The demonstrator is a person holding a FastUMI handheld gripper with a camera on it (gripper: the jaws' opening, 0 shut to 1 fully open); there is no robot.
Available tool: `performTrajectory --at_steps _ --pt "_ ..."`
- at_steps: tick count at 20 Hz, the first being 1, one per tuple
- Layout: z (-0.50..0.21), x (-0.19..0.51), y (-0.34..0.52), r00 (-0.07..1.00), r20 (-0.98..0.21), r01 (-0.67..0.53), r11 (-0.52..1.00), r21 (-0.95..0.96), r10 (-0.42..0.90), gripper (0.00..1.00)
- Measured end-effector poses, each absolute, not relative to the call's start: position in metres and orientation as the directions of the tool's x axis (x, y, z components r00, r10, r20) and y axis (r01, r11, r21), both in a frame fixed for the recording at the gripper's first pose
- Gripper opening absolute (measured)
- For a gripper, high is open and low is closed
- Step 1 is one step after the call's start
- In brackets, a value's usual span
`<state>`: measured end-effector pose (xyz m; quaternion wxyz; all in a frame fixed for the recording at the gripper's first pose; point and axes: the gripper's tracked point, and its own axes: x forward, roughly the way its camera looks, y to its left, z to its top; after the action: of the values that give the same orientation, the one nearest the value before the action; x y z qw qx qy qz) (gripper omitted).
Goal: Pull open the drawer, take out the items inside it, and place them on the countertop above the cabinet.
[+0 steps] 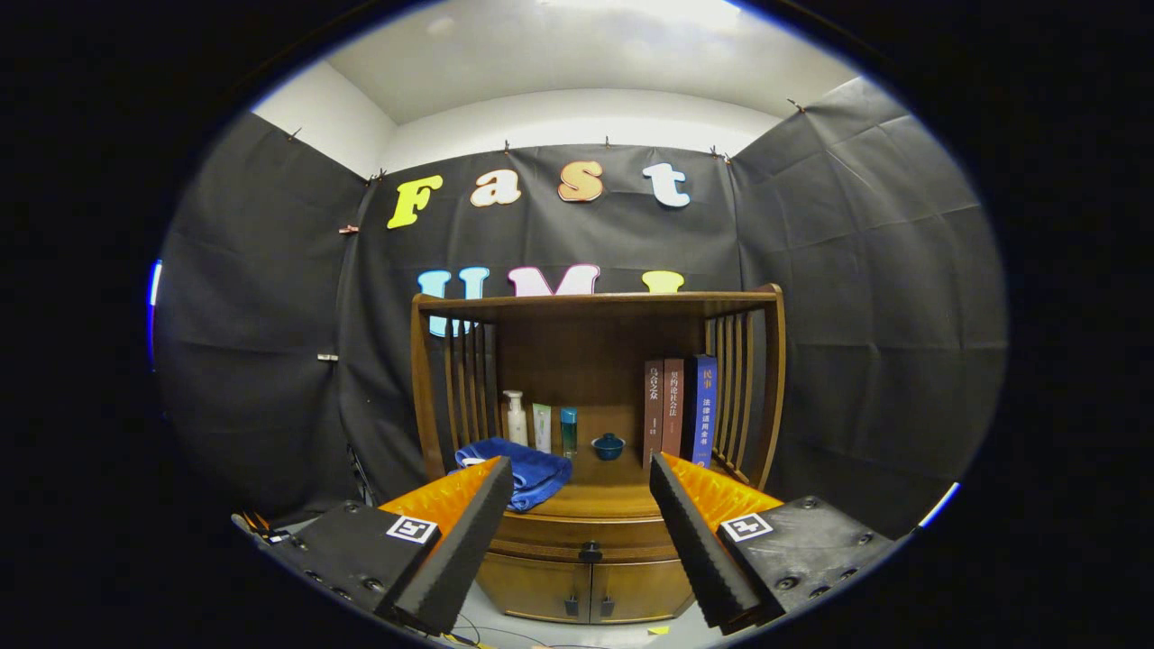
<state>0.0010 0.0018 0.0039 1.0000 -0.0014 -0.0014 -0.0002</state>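
Observation:
A brown wooden cabinet (pixel 595 541) stands well beyond my fingers, against the booth wall. Its drawer (pixel 581 539) is closed, with a small dark knob (pixel 590 552) at its middle. Above the drawer runs the countertop (pixel 609 494), under a slatted open hutch. My gripper (pixel 581 473) is open, held in the air well short of the cabinet, and nothing is between its fingers. The knob sits low between the two fingers in the gripper view. What is inside the drawer is hidden.
On the countertop lie a folded blue towel (pixel 523 470) at the left, three small bottles (pixel 541 425), a small blue lidded cup (pixel 609 445) and three upright books (pixel 678 410) at the right. Two lower doors (pixel 586 590) with small handles sit under the drawer.

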Motion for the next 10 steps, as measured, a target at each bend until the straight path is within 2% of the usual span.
performTrajectory --at_steps 10 --pt "-0.055 0.042 -0.002 0.996 -0.087 -0.006 0.999 0.051 0.011 0.99"
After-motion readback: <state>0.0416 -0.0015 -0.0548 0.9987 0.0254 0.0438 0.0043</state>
